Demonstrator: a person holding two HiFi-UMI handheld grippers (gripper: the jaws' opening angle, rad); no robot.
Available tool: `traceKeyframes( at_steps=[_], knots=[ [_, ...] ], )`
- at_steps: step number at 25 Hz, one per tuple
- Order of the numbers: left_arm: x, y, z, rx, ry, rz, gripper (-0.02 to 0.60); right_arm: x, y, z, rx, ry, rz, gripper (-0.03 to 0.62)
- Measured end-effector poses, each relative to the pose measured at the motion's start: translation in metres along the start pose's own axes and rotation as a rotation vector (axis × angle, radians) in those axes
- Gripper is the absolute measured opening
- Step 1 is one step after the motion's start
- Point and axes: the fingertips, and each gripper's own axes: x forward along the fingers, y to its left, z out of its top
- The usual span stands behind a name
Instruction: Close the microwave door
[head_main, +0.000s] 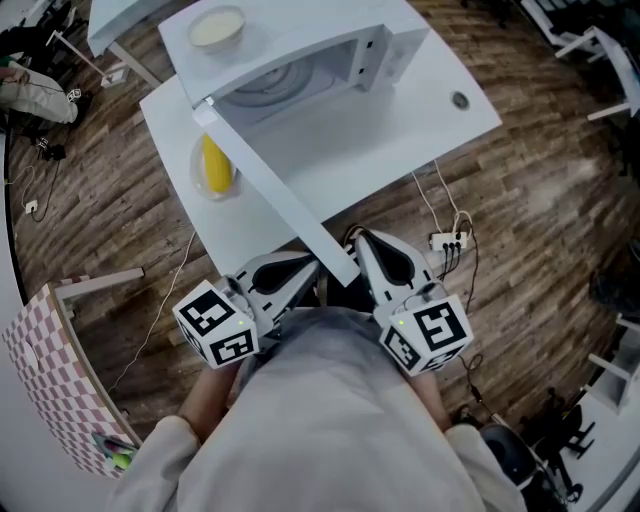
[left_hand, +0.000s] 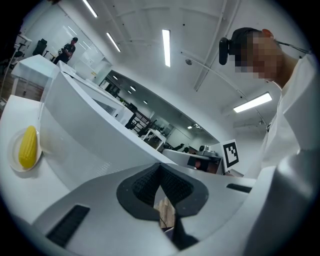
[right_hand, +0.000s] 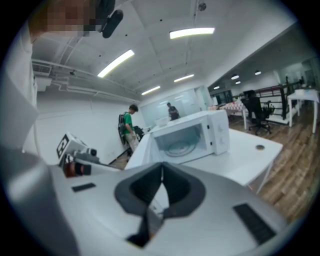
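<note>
wood floor (head_main: 540, 190), white table (head_main: 400, 140)

The microwave (head_main: 300, 32) and table (head_main: 430, 110) look smooth matt white, the floor (head_main: 540, 200) is grained wood, and the pads (left_hand: 145, 186) of the left gripper (left_hand: 160, 171) seem ribbed black rubber.

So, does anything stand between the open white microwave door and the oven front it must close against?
Nothing visible does. The stretch of white table that the white microwave door would sweep over is bare. The yellow corn cob lies on the door's outer side, outside that path.
</note>
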Motion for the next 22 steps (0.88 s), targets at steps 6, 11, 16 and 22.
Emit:
traceKeyframes(
  at_steps=[6, 11, 16, 22],
  knots=[
    [0.009, 0.001, 0.003, -0.003, 0.011, -0.004, 0.017, 0.002, -0.011, 0.004, 0.015, -0.005, -0.006, 0.023],
    [0.017, 0.001, 0.005, -0.007, 0.02, -0.008, 0.017, 0.003, -0.02, 0.008, 0.026, -0.011, -0.007, 0.023],
    [0.026, 0.002, 0.008, -0.035, 0.01, -0.023, 0.017, 0.003, -0.029, 0.013, 0.032, -0.017, -0.014, 0.023],
    [0.037, 0.004, 0.012, -0.038, 0.01, -0.026, 0.017, 0.003, -0.038, 0.017, 0.036, -0.015, -0.009, 0.023]
  ],
)
